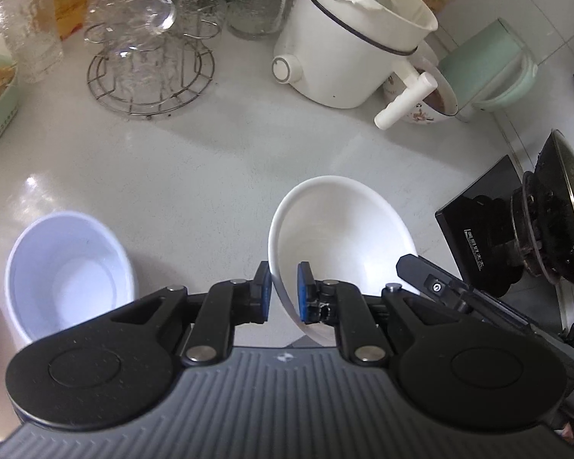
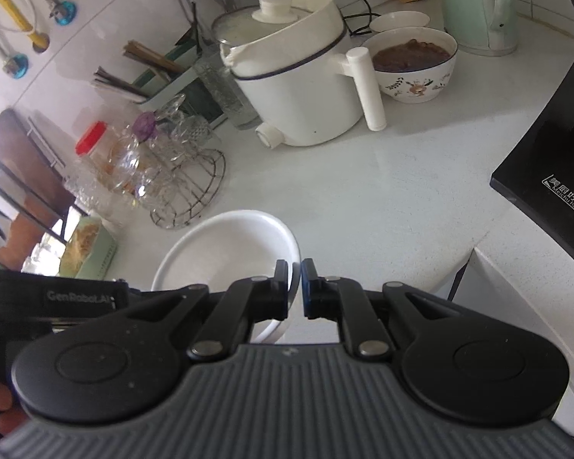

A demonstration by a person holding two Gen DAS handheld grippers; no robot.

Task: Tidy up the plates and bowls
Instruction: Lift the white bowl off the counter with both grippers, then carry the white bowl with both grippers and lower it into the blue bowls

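1. Left wrist view: our left hand-held gripper (image 1: 283, 292) pinches white bowl (image 1: 340, 237) rim, bowl tilted above tabletop (image 1: 210, 160), likely for stacking into bowl at 9 o'clock (image 1: 69, 271).
2. Our right hand-held gripper (image 2: 294, 287) pinches the same bowl's opposite rim.

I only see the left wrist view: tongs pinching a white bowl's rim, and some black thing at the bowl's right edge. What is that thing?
Observer: It is the right tongs. Their pads pinch the rim of the same bowl.
Operator: Are there more dishes behind the pot?
Observer: Yes. A small white bowl sits behind the floral bowl, beside the kettle.
Operator: What is at the wall, left of the pot?
Observer: Chopsticks, lying in a holder.
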